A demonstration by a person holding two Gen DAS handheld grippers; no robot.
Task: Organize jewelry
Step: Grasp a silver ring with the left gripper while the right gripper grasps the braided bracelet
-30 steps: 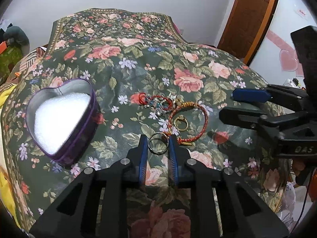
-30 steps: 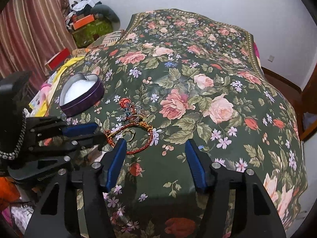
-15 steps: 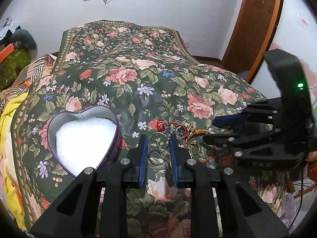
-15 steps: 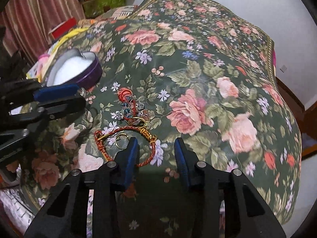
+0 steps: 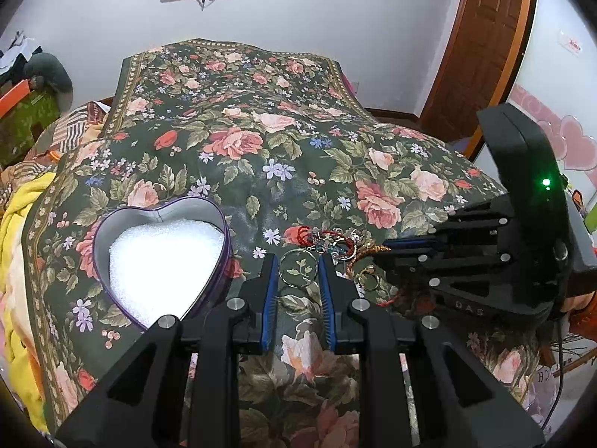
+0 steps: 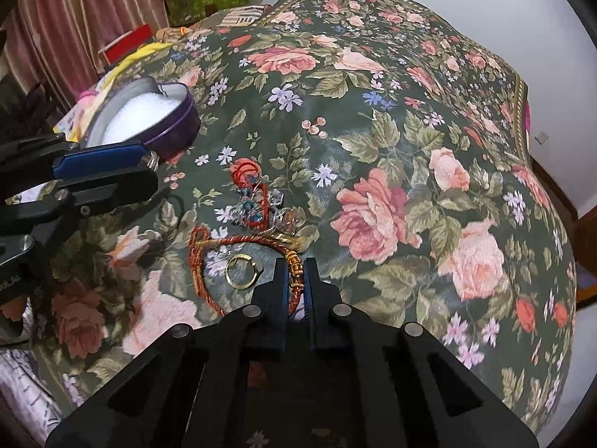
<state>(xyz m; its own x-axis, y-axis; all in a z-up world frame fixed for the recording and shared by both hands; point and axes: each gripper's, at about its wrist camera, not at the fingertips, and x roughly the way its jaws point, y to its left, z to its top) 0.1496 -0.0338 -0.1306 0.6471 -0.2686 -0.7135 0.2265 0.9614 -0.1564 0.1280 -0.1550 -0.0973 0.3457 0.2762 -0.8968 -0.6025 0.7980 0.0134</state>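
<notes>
Both claws loaded: silver ring on the left, braided bracelet on the right

The left gripper point(image 5: 298, 272) clamps the silver ring point(image 5: 298, 267); the right gripper point(image 6: 295, 280), jaws just closing, pinches the orange bracelet point(image 6: 238, 242) at its gold beads, so lifting may drag the gold ring point(image 6: 241, 271) inside the loop or snag the red charm tangle point(image 6: 257, 201) beyond; the heart tin point(image 5: 160, 261) lies further left
</notes>
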